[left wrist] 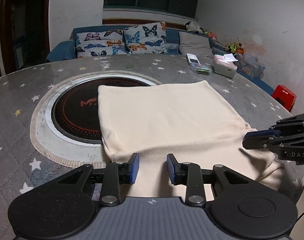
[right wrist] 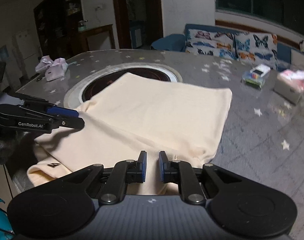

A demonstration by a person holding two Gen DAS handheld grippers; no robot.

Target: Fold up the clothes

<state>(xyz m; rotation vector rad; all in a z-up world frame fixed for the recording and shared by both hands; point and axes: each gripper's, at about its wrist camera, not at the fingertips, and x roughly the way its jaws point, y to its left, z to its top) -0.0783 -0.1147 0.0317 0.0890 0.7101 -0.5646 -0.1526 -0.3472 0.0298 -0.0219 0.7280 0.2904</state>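
A cream garment (left wrist: 168, 112) lies folded flat on the grey star-patterned table (left wrist: 22, 104), its far left corner over a round black cooktop (left wrist: 76, 116). My left gripper (left wrist: 153, 167) hovers open over the garment's near edge, with cloth showing between its blue pads. My right gripper (left wrist: 249, 140) comes in from the right at the garment's right corner. In the right wrist view the right gripper (right wrist: 152, 166) is open with a narrow gap above the garment (right wrist: 162, 110) near its front fold. The left gripper (right wrist: 76, 120) sits at the cloth's left side. A small dark label (right wrist: 53, 165) marks a lower layer.
A tissue box (left wrist: 225, 68), a white remote (left wrist: 193, 58) and a small clear case (left wrist: 201, 69) sit at the table's far right. A red box (left wrist: 283, 97) stands off the right edge. A pink bag (right wrist: 52, 68) lies far left. A sofa with butterfly cushions (left wrist: 120, 40) is behind.
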